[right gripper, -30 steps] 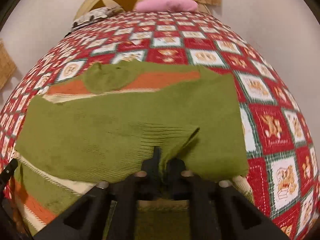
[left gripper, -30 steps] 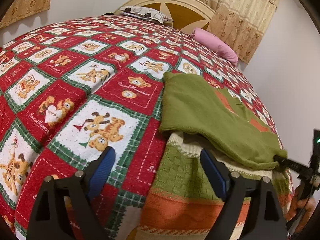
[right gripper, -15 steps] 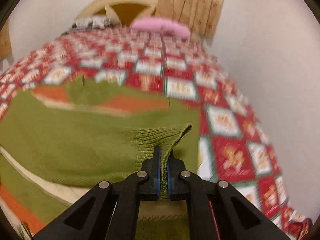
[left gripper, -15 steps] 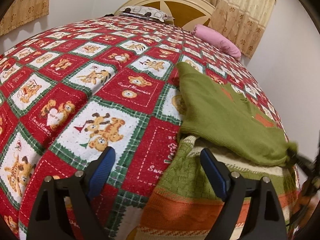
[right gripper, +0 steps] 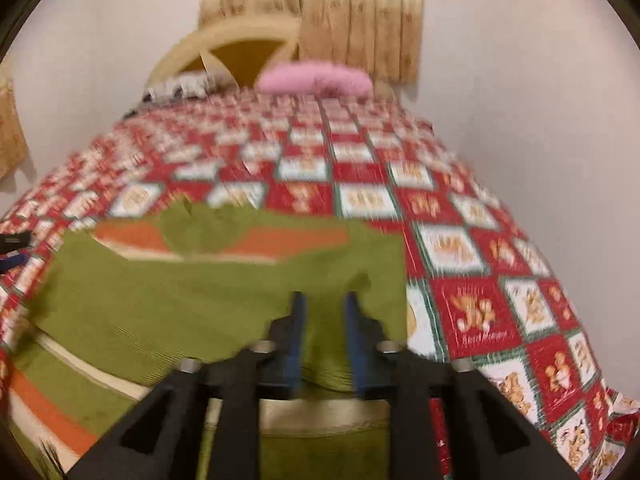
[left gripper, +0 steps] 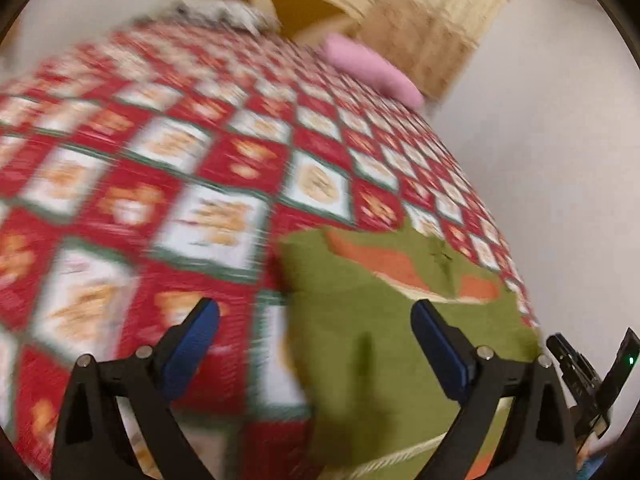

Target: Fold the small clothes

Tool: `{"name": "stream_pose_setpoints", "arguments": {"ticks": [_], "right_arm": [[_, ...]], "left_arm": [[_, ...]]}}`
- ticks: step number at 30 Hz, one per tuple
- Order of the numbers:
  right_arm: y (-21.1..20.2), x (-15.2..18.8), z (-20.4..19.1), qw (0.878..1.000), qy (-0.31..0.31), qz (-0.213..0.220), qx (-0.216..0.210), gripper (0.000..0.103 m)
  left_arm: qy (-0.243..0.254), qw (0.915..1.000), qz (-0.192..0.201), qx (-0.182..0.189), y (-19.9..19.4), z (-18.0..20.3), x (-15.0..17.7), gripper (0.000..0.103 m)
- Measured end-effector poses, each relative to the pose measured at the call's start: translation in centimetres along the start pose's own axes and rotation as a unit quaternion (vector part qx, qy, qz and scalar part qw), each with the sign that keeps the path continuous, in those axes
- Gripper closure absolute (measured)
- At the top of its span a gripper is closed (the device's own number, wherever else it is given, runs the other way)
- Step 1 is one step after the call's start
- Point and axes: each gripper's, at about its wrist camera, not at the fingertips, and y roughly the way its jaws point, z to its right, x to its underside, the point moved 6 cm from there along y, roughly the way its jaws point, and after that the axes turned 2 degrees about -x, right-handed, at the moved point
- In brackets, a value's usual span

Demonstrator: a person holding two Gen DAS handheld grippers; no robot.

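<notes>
Green sweater (right gripper: 168,304) lies beneath both empty tools: left (left gripper: 316,336) wide apart, right (right gripper: 322,336) slightly parted.

Home bedroom: bed (right gripper: 460,208) with patchwork quilt, pink pillow (right gripper: 316,80), arched headboard (right gripper: 240,46), curtains (right gripper: 360,12) at far wall.

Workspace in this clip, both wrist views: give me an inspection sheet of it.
Surface: bed under a red, white and green teddy-bear quilt.
Job's things: green knit sweater with orange and cream bands, lying partly folded on the quilt.
Clutter: pink pillow and a patterned pillow at the headboard.
Grippers: left gripper open wide above the sweater's edge; right gripper slightly open over the sweater, gripping nothing.
Cables: nothing seen.
Surroundings: beige curtains, white walls; both views motion-blurred.
</notes>
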Motion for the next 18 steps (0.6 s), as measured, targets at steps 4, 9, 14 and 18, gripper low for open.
{"name": "stream_pose_setpoints", "arguments": {"ticks": [4, 9, 14, 18], "right_arm": [[-0.7, 0.2, -4.5, 0.999, -0.036, 0.001, -0.030, 0.058], [1.5, 1.9, -9.6, 0.985, 0.017, -0.064, -0.159, 0.076], [3.8, 2.6, -18.8, 0.958, 0.018, -0.099, -0.268, 0.081], [6.8, 5.0, -23.7, 0.942, 0.003, -0.154, -0.297, 0.081]], "left_arm": [[-0.025, 0.9986, -0.039, 0.023, 4.3, 0.1, -0.4, 0.021], [-0.047, 0.9947, -0.060, 0.070, 6.0, 0.1, -1.3, 0.082], [0.020, 0.9970, -0.060, 0.045, 6.1, 0.8, -4.0, 0.087], [0.061, 0.9962, -0.055, -0.029, 7.1, -1.3, -5.8, 0.090]]}}
